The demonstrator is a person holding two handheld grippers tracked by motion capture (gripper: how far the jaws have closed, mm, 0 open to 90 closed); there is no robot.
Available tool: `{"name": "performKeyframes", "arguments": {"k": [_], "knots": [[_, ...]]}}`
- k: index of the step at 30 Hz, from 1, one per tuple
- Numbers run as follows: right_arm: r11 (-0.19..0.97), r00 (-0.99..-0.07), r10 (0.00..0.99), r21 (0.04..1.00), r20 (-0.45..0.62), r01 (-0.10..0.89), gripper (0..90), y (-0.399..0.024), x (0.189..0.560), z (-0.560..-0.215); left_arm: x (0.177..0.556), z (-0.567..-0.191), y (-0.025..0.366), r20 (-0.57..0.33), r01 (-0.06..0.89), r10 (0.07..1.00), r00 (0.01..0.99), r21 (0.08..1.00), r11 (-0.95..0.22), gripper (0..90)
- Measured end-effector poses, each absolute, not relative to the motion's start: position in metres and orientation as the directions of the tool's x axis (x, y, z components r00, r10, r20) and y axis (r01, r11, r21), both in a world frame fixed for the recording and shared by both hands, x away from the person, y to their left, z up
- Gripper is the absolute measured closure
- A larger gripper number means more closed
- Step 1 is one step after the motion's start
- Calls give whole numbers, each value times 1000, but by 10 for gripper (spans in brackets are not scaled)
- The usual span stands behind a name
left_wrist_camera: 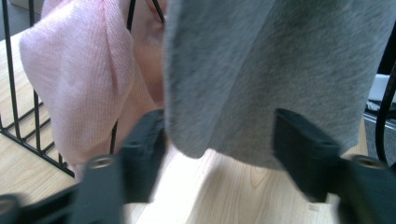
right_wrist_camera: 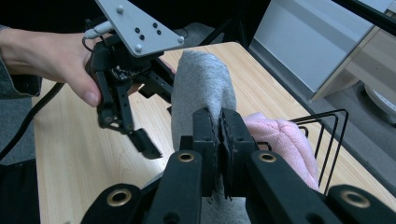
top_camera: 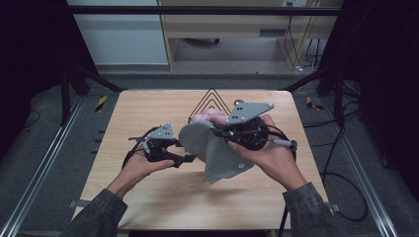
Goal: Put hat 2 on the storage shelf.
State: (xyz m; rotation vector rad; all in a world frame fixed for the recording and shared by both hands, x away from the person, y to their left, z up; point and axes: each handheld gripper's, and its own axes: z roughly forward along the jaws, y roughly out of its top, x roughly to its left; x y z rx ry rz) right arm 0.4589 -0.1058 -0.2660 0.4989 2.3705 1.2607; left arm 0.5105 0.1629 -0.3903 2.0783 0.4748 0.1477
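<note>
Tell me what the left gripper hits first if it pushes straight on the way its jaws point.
Most likely the grey cloth: its lower edge already hangs between the left gripper's apart jaws. The pink cloth and black wire rack look farther back, to one side.

In the left gripper view the left finger (left_wrist_camera: 140, 149) is smeared by blur, the grey cloth (left_wrist_camera: 280, 65) runs off the top edge above the fingers, and the pink cloth (left_wrist_camera: 79, 79) behind it hides part of the wire rack (left_wrist_camera: 23, 126).
</note>
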Motion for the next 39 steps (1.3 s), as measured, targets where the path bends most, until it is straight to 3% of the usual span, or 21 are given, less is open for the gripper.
{"name": "performKeyframes", "arguments": {"k": [4, 9, 16, 39], "knots": [[528, -849, 495, 840, -184, 125, 860, -107, 461, -268, 512, -386, 159, -62, 263, 396, 916, 838, -478, 683], [512, -835, 522, 847, -174, 143, 860, -117, 462, -269, 510, -373, 157, -39, 245, 385, 922, 828, -504, 850], [506, -816, 555, 844, -159, 179, 860, -133, 467, -268, 510, -338, 154, 27, 210, 351, 936, 759, -617, 858], [471, -808, 577, 856, -117, 213, 860, -149, 478, -255, 514, -275, 152, 113, 160, 311, 944, 669, -726, 858]]}}
